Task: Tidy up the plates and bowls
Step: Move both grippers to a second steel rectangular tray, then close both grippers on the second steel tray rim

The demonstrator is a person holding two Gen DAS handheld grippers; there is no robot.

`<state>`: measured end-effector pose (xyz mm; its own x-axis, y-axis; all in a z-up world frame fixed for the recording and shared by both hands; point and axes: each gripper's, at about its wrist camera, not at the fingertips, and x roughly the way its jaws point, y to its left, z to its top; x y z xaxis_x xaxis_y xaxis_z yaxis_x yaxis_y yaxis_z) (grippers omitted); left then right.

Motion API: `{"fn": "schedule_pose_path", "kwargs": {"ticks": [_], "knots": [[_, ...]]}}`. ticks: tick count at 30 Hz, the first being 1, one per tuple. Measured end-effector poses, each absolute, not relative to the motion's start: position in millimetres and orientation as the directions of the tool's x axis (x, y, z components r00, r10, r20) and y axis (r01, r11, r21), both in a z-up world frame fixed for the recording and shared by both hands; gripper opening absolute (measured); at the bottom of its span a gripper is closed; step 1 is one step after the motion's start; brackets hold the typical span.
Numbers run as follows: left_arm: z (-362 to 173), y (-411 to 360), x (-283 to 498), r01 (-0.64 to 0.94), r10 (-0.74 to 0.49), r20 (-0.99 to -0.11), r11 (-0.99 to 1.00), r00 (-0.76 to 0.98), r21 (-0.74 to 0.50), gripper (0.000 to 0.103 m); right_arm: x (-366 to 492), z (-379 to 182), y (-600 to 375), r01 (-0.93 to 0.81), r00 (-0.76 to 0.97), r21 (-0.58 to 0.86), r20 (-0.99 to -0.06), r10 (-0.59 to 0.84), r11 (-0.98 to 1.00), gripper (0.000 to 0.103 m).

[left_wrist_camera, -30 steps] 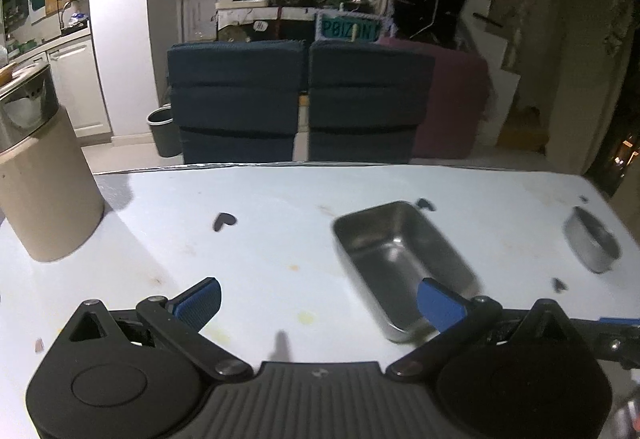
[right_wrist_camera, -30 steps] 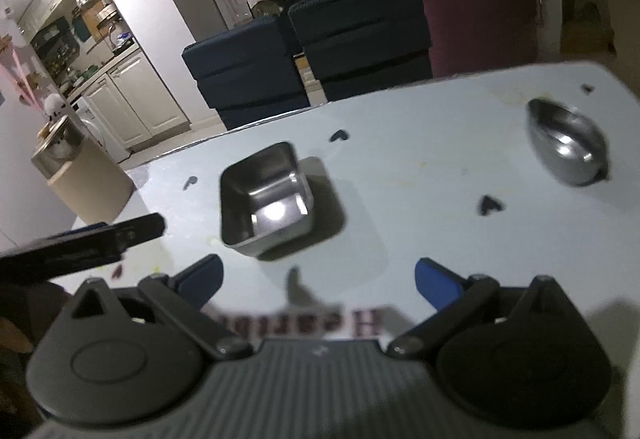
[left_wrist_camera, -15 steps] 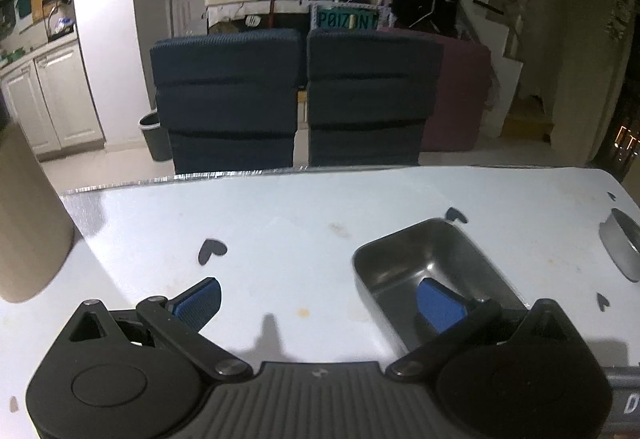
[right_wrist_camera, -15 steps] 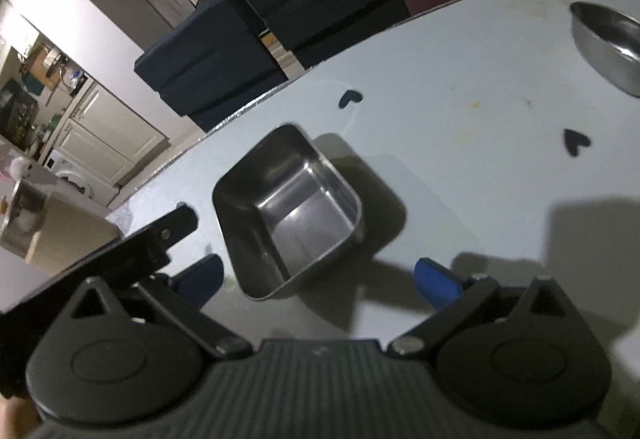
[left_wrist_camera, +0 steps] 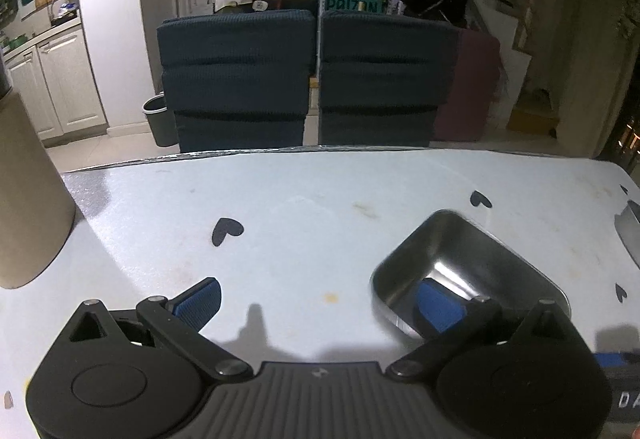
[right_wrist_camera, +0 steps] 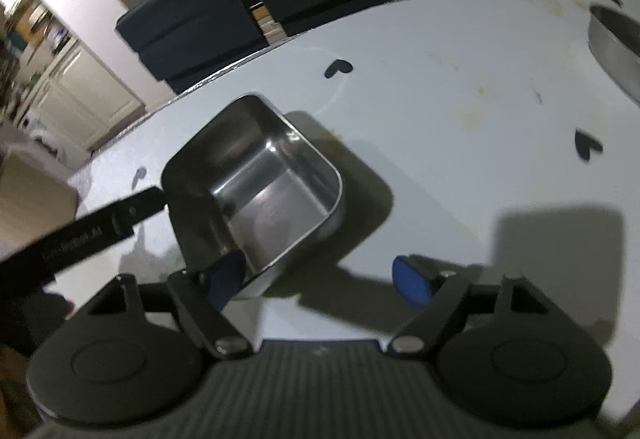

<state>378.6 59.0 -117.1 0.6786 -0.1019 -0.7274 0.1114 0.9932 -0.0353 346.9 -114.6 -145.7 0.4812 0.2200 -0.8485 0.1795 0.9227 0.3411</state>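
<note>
Two grippers on one steel pan (left_wrist_camera: 472,259), sitting upright on the white surface (left_wrist_camera: 320,199), toward its right half in the left wrist view. Spread wide on the left gripper (left_wrist_camera: 320,299): one blue finger down inside the pan, the other out over bare surface, the pan's wall in the gap and no pressure on it. Narrowing at this moment on the right gripper (right_wrist_camera: 320,279): near corner of the pan between the fingers, left pad at the rim, right pad out on the surface, apart from the metal. Hard to tell whether that left pad sits inside the wall or just over it.

Probably the pinch before a lift. Finish the right-hand squeeze slowly and let the thin wall settle flat between the pads, not across an edge. Take the rim low enough to avoid slipping on polished steel. Avoid dragging the pan sideways while only one pad touches. Match the two grips on opposite sides before raising, then lift level. Leave the round bowl (right_wrist_camera: 612,35), well apart at the far right, as the likely partner for stacking or grouping.
</note>
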Motion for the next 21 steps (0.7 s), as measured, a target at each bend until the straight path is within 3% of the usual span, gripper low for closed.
{"fn": "schedule_pose_path", "kwargs": {"ticks": [5, 14, 21], "knots": [[-116, 54, 376, 0.165, -0.119, -0.75, 0.986, 0.651, -0.014, 0.1, 346, -143, -125, 0.153, 0.474, 0.308, -0.857, 0.204, 0.939, 0.063], [-113, 47, 367, 0.251, -0.232, -0.822, 0.961, 0.52, -0.113, 0.065, 345, -141, -130, 0.111, 0.493, 0.283, -0.848, 0.195, 0.953, 0.027], [-116, 47, 355, 0.237, -0.255, -0.857, 0.958, 0.447, -0.162, 0.043, 351, -138, -121, 0.068, 0.499, 0.279, -0.841, 0.21, 0.958, 0.012]]}}
